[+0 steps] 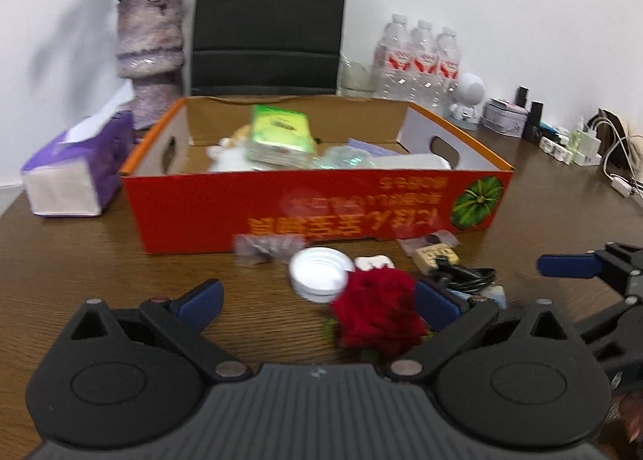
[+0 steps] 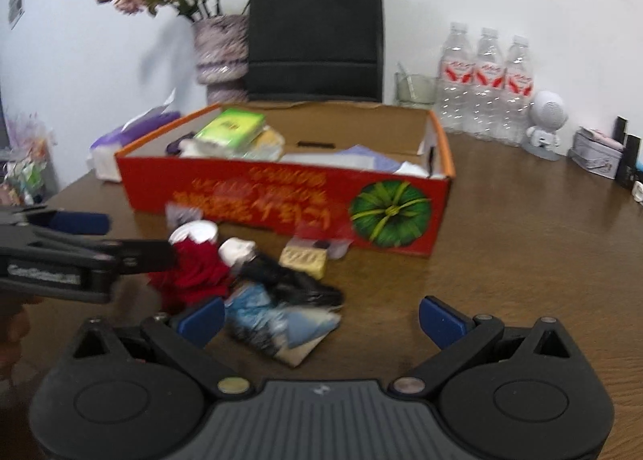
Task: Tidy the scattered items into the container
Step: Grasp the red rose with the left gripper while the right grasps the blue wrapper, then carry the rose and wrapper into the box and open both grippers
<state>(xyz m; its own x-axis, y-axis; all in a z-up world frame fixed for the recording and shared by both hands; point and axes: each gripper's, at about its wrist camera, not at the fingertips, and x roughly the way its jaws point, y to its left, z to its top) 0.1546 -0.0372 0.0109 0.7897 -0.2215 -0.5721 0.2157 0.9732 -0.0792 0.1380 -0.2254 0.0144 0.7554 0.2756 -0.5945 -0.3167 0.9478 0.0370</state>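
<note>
An open red cardboard box (image 1: 317, 198) (image 2: 281, 198) holds a green packet (image 1: 281, 134) and several papers. In front of it lie a white lid (image 1: 319, 273), a red fabric rose (image 1: 377, 315) (image 2: 193, 275), a small tan box (image 2: 303, 259), a black cable (image 2: 293, 283) and a blue-grey packet (image 2: 277, 323). My left gripper (image 1: 319, 301) is open around the rose, which sits close to its right finger. My right gripper (image 2: 321, 319) is open just above the table, with the blue-grey packet between its fingers near the left one.
Behind the box stand a black paper bag (image 1: 269, 17), a purple vase of dried flowers (image 1: 150, 58), a purple tissue pack (image 1: 76, 174), three water bottles (image 1: 418, 58) and a white figurine (image 2: 544, 126). Chargers and cables (image 1: 582, 146) crowd the far right of the wooden table (image 2: 522, 239).
</note>
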